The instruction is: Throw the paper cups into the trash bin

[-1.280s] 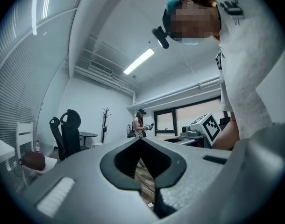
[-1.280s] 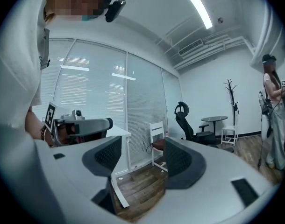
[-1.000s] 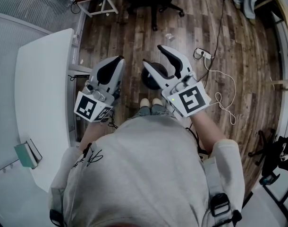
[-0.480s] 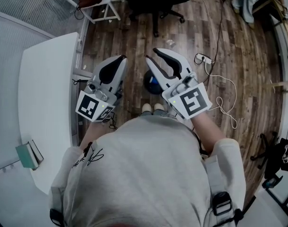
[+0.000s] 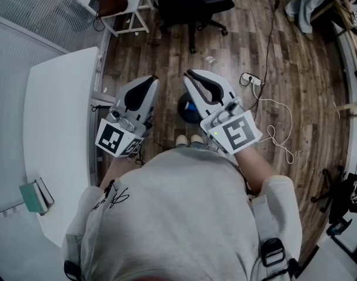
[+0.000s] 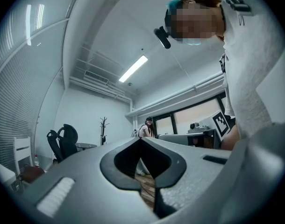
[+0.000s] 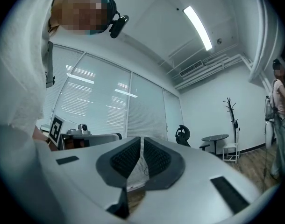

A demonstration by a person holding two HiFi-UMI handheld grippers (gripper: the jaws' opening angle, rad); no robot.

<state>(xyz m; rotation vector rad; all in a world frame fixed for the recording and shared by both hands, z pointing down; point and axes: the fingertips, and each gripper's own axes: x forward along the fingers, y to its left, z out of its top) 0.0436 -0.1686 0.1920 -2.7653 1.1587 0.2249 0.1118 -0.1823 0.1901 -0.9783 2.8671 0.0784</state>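
Head view, working across from 9 o'clock.

White table point(image 5: 55, 127) at my 9 o'clock; a small teal box point(image 5: 34, 194) lies near its 7 o'clock end.

Left gripper point(image 5: 146, 82) is held out in front of me at about 11 o'clock. Its jaws are pressed together at the tips, nothing between them.

Trash bin point(image 5: 186, 111): dark, round, on the wood floor at 12 o'clock, just ahead of my shoes point(image 5: 188, 139) and partly under the right gripper. Something blue shows inside; I cannot tell what it is. No paper cup is in either gripper.

Right gripper point(image 5: 192, 75) is at about 1 o'clock. Its jaws have just been closing; the ridged pads stand all but together, empty.

At 2 o'clock, a power strip point(image 5: 252, 79) with a white cable point(image 5: 279, 134) looping over the floor.
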